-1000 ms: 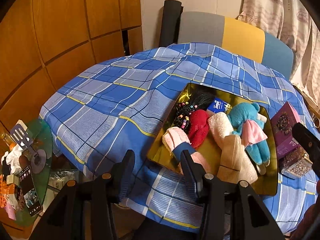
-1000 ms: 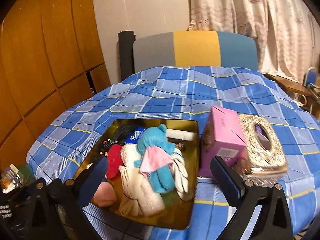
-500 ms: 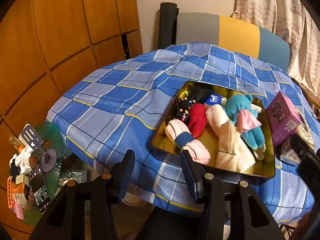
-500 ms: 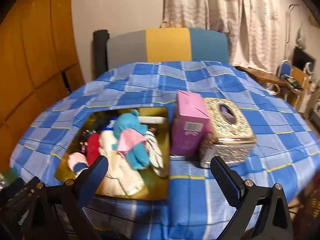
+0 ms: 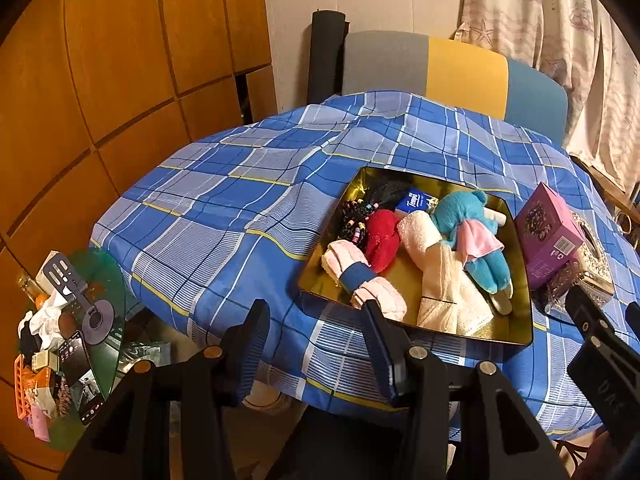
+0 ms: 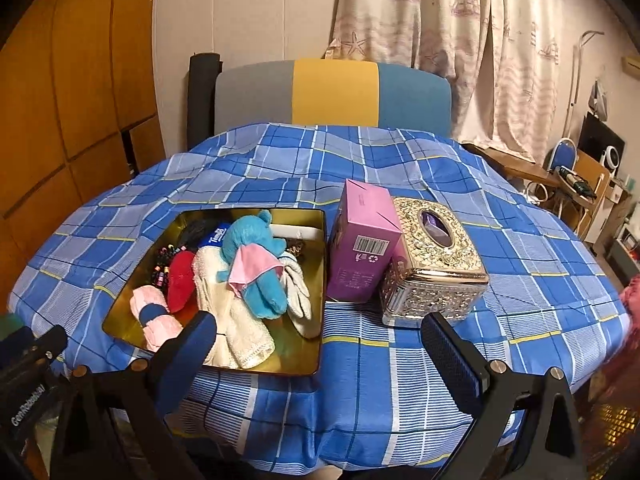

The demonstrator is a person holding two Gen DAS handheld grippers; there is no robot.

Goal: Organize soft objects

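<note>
Both tongs, left (image 5: 316,344) and right (image 6: 320,360), are hanging open, empty; the overfilled gold tray (image 6: 320,280) is risking spilled plush toy (image 6: 256,264) when snagged.

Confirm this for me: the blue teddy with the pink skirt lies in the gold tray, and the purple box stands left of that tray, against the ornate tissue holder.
Not quite. The purple box stands right of the gold tray, not left, as the right wrist view shows. The rest holds: the blue teddy with the pink skirt lies in the tray, and the box is against the ornate tissue holder.
</note>
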